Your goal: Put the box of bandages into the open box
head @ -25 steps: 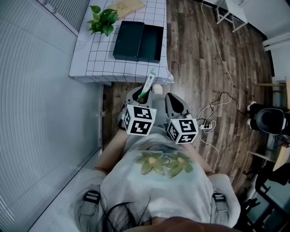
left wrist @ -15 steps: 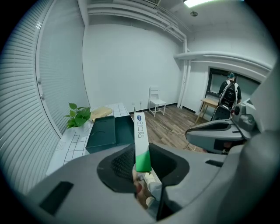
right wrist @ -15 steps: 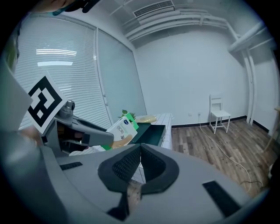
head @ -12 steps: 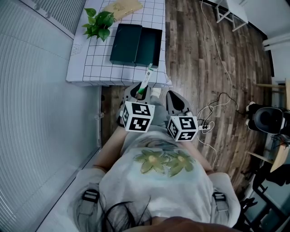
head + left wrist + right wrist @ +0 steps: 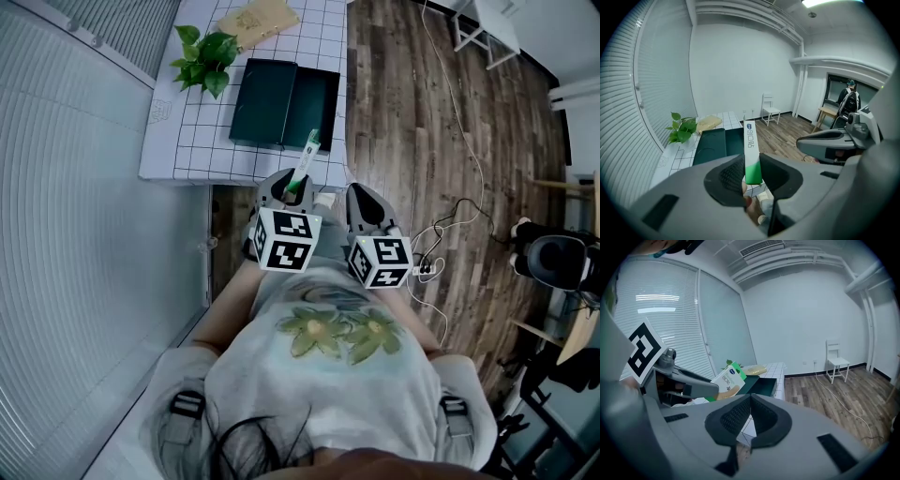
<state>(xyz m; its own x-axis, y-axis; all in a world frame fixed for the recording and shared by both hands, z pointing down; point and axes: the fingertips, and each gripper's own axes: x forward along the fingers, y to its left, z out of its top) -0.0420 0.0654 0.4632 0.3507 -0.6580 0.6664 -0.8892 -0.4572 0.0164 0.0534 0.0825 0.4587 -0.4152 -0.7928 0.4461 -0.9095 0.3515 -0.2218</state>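
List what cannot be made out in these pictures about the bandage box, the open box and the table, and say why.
Lower end of the bandage box: left gripper view, hidden between the left gripper's jaws.
Inside of the open box: head view, too dark and small to tell any contents.
Tan thing on the table: head view, too small to identify.
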